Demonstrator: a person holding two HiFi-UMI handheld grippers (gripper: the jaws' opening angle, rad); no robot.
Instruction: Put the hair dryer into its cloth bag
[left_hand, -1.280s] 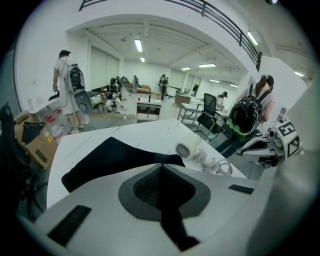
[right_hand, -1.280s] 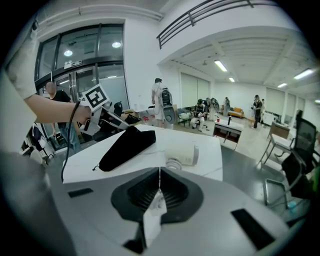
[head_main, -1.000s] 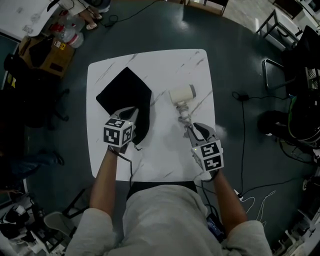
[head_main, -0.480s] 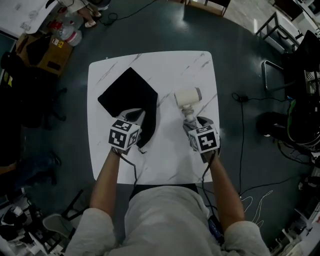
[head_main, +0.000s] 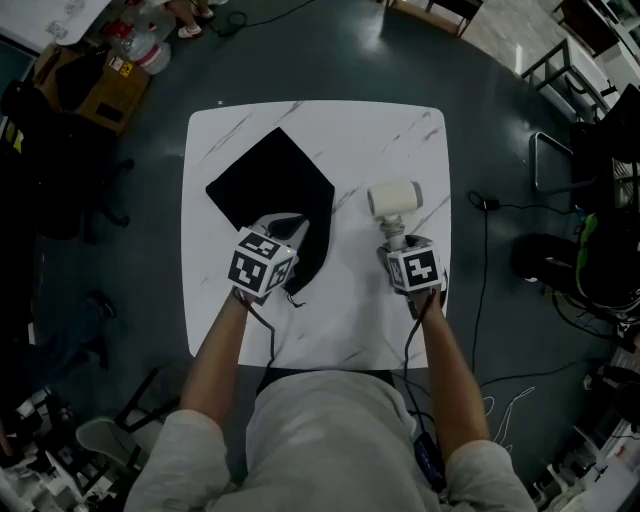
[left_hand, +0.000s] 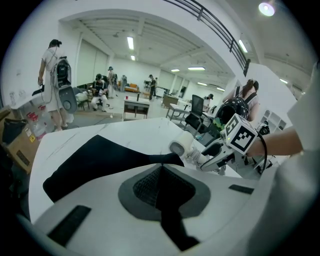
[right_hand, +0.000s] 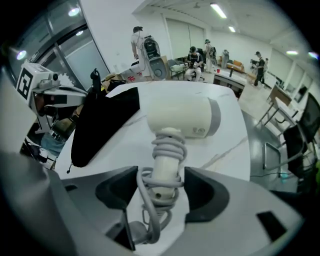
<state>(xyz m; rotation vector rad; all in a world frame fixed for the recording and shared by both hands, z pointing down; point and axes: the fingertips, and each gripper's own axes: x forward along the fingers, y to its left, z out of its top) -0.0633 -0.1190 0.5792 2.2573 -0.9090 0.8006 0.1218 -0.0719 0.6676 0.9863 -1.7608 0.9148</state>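
The right gripper (right_hand: 161, 182) is sitting closer in on the hair dryer (right_hand: 175, 117) than a second ago and tipping more steeply down toward the table (head_main: 350, 310). Its jaws have just been opening. They are now standing wide on either side of the dryer's handle (right_hand: 165, 162), not pressing on it. The dryer is lying on the table with its head just beyond the jaw tips and its cord (right_hand: 167, 142) wound around the handle.

The left gripper (left_hand: 161, 172) is pinching shut on an edge of the black cloth bag (head_main: 270, 185), which is spreading out flat ahead of it. The dryer is resting off to that gripper's right, apart from the bag.

The main risk is in the coming grasp. If the jaws are closing on the cord loops rather than the handle itself, the grip is likely to be soft and the dryer could twist or slide out. Held near the handle's end, the heavier head may be swinging down as it lifts. A loose length of cord is trailing by the jaw on the left of the right gripper view and could catch on the bag's rim. Whether the left gripper is holding one layer or both cannot be told; if both, the mouth is staying closed.
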